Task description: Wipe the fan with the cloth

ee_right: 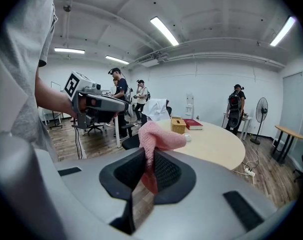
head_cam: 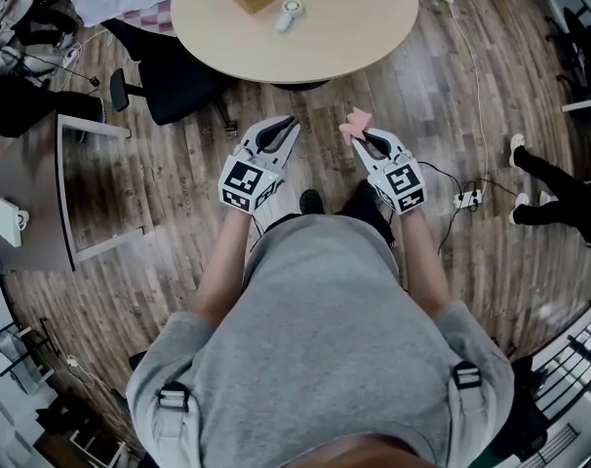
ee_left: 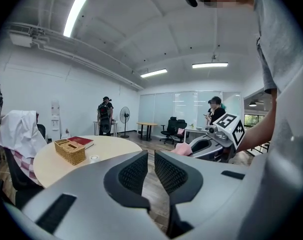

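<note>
The right claw [ee_right: 149, 159] is clamped on a pink cloth [ee_right: 160, 135] that bunches above its tips, while the left claw [ee_left: 151, 159] is all but closed on nothing. The pedestal fan [ee_left: 124, 115] stands by the far wall, well apart from both, past a round bench [ee_left: 109, 149] bearing a wicker tissue box [ee_left: 70, 151] and a red book [ee_left: 81, 142]; a person with a backpack [ee_left: 105, 115] stands just beside it. The book's print is too small to read.
</note>
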The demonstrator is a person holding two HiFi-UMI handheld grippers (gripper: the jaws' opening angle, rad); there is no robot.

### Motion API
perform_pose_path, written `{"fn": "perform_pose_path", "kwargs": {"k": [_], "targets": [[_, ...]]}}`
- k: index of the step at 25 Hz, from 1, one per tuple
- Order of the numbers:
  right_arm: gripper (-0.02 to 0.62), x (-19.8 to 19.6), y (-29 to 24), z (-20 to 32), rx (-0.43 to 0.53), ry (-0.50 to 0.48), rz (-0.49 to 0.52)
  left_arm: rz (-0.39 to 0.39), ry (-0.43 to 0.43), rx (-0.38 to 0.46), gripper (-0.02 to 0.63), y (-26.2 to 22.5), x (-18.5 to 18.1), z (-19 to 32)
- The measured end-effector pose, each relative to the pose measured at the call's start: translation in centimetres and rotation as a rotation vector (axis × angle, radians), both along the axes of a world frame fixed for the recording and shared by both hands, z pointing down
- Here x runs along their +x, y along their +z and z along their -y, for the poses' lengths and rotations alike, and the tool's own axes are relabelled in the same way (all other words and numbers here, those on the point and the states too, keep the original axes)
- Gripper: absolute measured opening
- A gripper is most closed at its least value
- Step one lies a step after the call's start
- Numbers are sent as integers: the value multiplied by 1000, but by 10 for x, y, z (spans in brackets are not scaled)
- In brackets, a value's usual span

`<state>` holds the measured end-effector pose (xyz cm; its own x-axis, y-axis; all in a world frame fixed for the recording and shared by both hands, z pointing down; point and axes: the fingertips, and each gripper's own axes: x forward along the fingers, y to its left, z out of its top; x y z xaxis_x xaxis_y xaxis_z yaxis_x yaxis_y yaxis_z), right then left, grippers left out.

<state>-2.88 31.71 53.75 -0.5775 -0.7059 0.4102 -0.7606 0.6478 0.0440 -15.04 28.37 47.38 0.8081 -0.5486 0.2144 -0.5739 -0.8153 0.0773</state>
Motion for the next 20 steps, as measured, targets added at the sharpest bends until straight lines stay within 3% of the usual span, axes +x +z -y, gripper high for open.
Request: {"fn": "perform_pose_path", "kwargs": {"k": [8,14,20], "targets": [[46,-9,7,-6,-16,-5,-21,-15,-4,-28,189,8,-8,3],[46,-10,9,-12,-27,0,-26,10,10,-24,243,13,-10,0],[48,-15,12,-11,-29,-10,-29,11,-1,-33,252,17,-15,-2]]}}
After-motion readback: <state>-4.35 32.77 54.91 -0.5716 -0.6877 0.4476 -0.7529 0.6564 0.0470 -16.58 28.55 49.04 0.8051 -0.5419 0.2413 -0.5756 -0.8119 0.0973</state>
